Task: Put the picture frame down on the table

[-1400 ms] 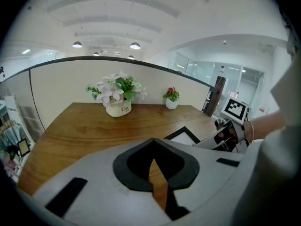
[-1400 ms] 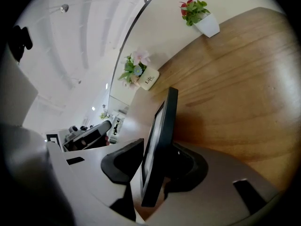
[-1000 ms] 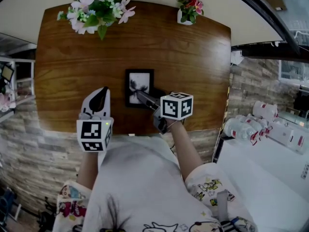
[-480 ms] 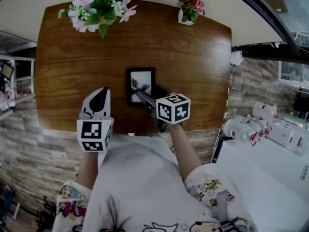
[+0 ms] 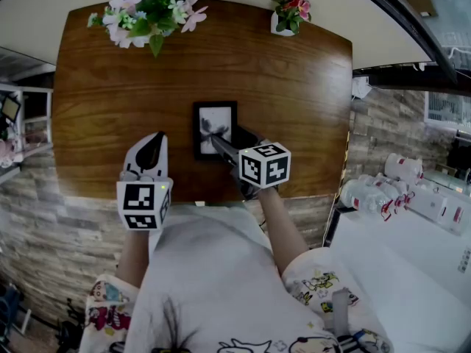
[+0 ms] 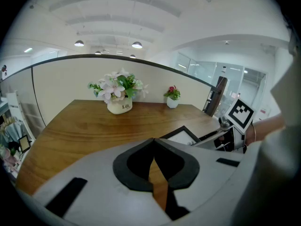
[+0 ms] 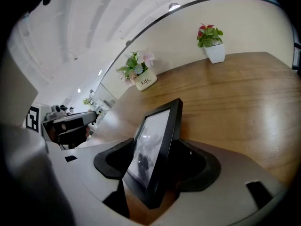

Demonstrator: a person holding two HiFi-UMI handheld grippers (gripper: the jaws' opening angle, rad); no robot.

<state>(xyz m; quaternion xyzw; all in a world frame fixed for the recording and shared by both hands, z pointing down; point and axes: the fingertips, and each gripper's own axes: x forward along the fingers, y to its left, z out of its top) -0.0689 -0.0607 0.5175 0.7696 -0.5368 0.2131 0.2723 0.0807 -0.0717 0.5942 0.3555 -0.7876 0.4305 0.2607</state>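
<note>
Slack showed at the right gripper (image 7: pixel 155 168): its jaws had just been spreading wide around the black rectangular picture frame (image 5: pixel 215 129), which seemingly lay flat on the brown wooden worktop (image 5: pixel 294 87), delivered. The left gripper (image 6: pixel 154 142) hung clenched, empty.

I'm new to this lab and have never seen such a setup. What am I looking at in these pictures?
A person wears a head camera looking down and holds hand-operated tongs in each hand; each pair carries its own camera looking along its jaws. That gives three views. On the wooden table a large flower arrangement and a small potted plant stand at the far edge. The left tongs are shut and empty. The right tongs have just been opening; the black picture frame sits between their jaws, apparently not squeezed.
</note>
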